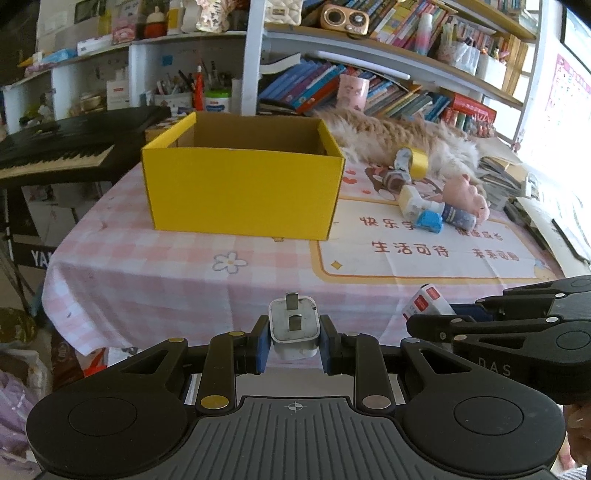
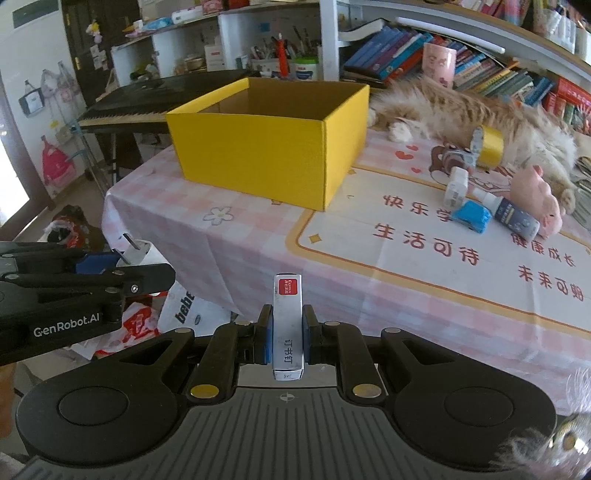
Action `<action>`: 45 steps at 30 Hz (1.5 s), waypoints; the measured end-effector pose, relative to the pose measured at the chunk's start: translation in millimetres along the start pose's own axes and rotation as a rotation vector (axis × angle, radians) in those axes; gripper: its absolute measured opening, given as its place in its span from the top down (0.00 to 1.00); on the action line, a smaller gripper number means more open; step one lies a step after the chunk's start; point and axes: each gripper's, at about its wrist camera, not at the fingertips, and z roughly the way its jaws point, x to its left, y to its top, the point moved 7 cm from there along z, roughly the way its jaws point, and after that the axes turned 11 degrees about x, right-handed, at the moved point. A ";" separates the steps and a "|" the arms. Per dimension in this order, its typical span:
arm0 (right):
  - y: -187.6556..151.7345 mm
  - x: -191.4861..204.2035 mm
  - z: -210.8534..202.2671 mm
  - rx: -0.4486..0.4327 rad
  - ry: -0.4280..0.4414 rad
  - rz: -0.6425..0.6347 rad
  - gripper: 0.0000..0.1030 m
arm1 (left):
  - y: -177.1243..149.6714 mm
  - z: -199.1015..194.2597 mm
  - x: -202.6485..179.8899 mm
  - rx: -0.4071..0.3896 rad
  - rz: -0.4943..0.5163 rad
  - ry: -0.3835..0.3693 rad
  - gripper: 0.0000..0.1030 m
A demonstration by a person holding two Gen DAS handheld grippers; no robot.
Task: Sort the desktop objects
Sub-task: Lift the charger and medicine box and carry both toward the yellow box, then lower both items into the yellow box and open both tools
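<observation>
The left gripper (image 1: 294,341) squeezes a white plug (image 1: 293,328). The right gripper (image 2: 288,334) squeezes a staple box (image 2: 288,325). Both are near the yellow box (image 1: 242,192).

I cannot see the floor of the yellow box (image 1: 242,192); its front wall hides it. The cat (image 2: 480,122) runs off the right edge, its head out of sight. My fingers (image 1: 259,341) cover the sides of the white plug (image 1: 293,328). The staple box (image 2: 288,325) hides its lower end behind my gripper body. Book spines (image 1: 402,22) on the shelves are too small to read.
</observation>
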 end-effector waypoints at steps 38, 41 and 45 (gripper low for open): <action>62.3 21.8 42.1 0.033 0.061 -0.221 0.87 | 44.6 29.4 34.9 -0.017 -0.099 0.064 0.76; 80.4 19.2 44.0 0.001 0.069 -0.235 0.87 | 59.7 30.0 37.7 -0.031 -0.094 0.069 0.75; 112.9 12.2 43.9 -0.045 0.097 -0.211 0.87 | 93.1 25.9 44.9 -0.082 -0.081 0.076 0.75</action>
